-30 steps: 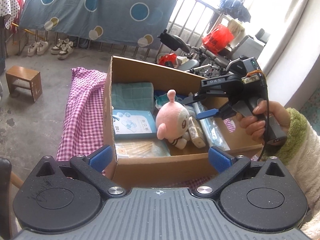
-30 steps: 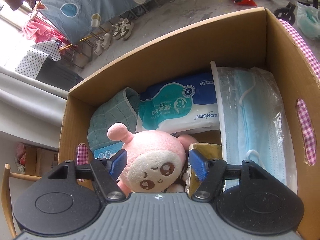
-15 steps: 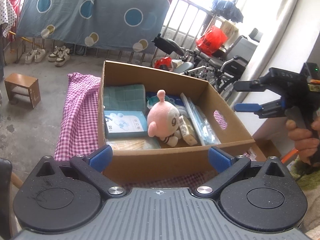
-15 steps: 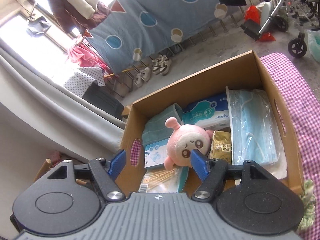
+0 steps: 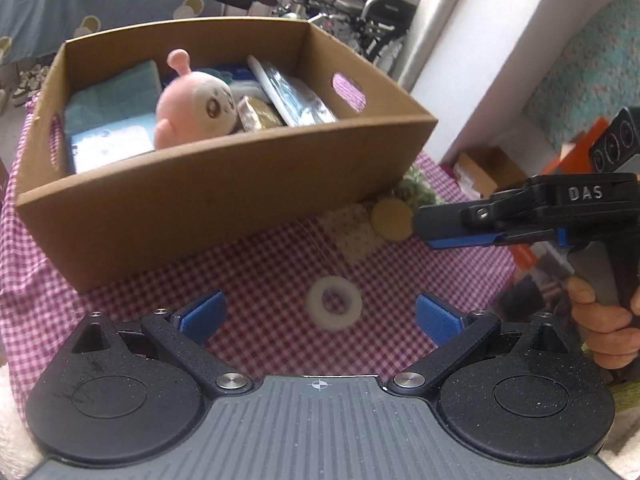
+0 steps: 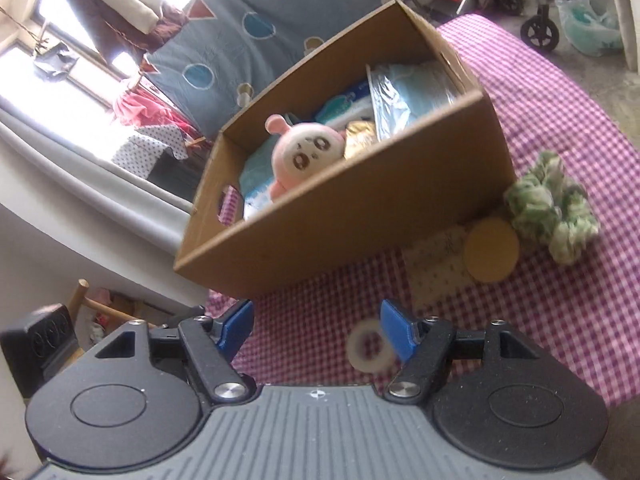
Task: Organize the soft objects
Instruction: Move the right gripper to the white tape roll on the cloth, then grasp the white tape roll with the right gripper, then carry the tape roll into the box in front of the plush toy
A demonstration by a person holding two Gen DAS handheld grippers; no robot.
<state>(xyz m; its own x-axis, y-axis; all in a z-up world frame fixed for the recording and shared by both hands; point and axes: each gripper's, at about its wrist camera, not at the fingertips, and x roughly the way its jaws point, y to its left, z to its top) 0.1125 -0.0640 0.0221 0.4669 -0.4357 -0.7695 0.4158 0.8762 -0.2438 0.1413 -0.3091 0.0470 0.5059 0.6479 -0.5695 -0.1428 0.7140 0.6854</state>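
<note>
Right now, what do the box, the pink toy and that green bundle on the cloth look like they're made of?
Box: plain brown cardboard, matte, with cut handle holes. Pink toy: plush fabric, fuzzy surface with printed or stitched eyes. Green bundle: looks like soft, fluffy mottled green-and-white fabric, perhaps a scrunchie; too blurred to be sure.

Pink round-headed plush toy sitting in brown cardboard box on pink-checked cloth bench; white foam ring lying between open left tool tips.
</note>
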